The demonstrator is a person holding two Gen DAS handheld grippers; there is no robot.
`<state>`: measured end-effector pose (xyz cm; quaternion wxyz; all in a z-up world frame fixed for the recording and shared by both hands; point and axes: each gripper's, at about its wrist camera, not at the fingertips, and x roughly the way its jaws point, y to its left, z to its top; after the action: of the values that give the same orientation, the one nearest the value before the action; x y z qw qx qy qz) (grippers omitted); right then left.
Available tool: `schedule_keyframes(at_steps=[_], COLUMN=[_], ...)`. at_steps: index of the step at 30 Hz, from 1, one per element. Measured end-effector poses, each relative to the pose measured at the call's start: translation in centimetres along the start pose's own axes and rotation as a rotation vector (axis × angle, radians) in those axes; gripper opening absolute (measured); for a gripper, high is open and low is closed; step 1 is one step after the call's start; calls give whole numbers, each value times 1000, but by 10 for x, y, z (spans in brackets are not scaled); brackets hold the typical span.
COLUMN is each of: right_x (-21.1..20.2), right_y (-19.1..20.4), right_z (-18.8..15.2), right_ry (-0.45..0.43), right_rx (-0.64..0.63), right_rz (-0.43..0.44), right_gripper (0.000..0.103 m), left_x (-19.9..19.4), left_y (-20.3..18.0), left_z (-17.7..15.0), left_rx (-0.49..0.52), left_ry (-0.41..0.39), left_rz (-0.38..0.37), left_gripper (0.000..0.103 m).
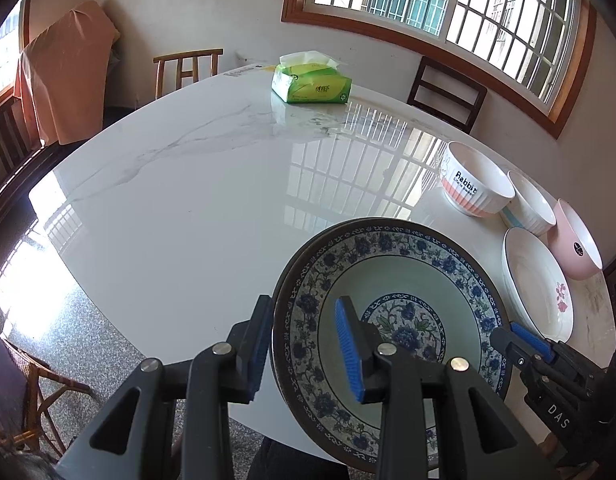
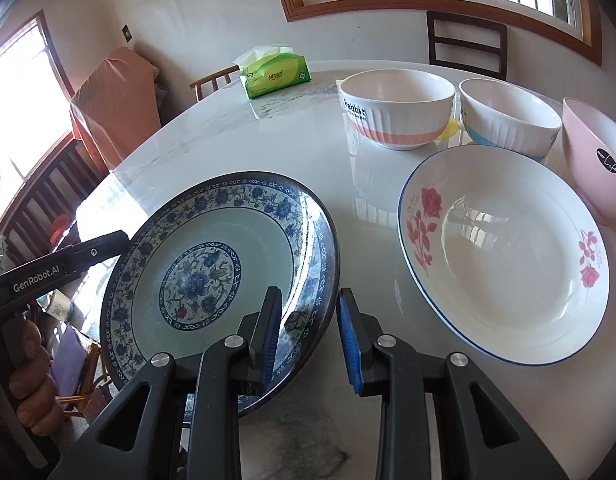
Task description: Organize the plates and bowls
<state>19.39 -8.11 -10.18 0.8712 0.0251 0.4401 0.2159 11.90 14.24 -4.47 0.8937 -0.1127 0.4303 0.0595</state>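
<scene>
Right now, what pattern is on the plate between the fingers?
Blue and white floral: a flower medallion in the centre and a vine border on the plate. Right wrist view shows it best.

I see a white marble-veined worktop (image 1: 180,208) mirroring a barred, wood-framed window (image 1: 447,4) (daylight glares off the gloss). Plain pale walls (image 1: 212,8) stand behind. A light wooden chair (image 1: 187,67) and a dark chair (image 1: 447,94) wait at the far edge. The floor (image 1: 108,356) is speckled grey stone.

Bright daylight from the windows (image 1: 447,4) glares off the glossy table (image 1: 180,200); fisheye edges bend and darken.
</scene>
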Motion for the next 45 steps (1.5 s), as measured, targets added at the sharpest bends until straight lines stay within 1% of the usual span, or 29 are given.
schedule_keyframes(at_steps=[6,11,17,20,22,25,27,29,31,32,33,38,41,43,45], right_x=[-18,-41,-73,-84,-89,-94,-95,-97,-95,-94,-94,-85,-78,-75,-73], right_y=[-9,-30,-80,-112,-132,-155,-169,-177,-183,-185,-188,-200,-208,-211,-214], right_z=[-6,-16,-36,-47,-54,-61,-63,-63,-61,-61,-59,-49,-43,-38,-35], right_ry=[-63,-114,-165,-174,-184,-195,-200,-212,-212,-214,-217,-235,-236,-244,-243], right_rx=[37,108,228,296,348,385,429,456,474,481,483,507,522,528,518], right_rz=[9,8,-49,-92,-106,-134,-104,-86,-65,-54,-48,-20,11,19,7], right_gripper=[28,30,33,34,34,34,34,36,43,45,46,46,47,46,47], left_x=[-7,-11,-14,-12,-8,-3,1,7,12,15,20,47,60,69,78], left_y=[-14,-35,-73,-96,-110,-131,-145,-156,-167,-173,-177,-192,-201,-205,-205], left_z=[-3,-6,-9,-10,-10,-9,-7,-3,3,6,10,27,31,34,38], left_rx=[36,87,155,183,196,218,235,245,256,263,264,235,250,250,235], left_ry=[-3,1,25,53,80,107,118,138,144,146,151,206,209,217,230], left_rz=[-4,-23,-84,-126,-160,-192,-206,-220,-236,-235,-234,-297,-269,-268,-263], left_gripper=[33,33,34,34,34,34,34,34,34,34,34,34,34,34,34])
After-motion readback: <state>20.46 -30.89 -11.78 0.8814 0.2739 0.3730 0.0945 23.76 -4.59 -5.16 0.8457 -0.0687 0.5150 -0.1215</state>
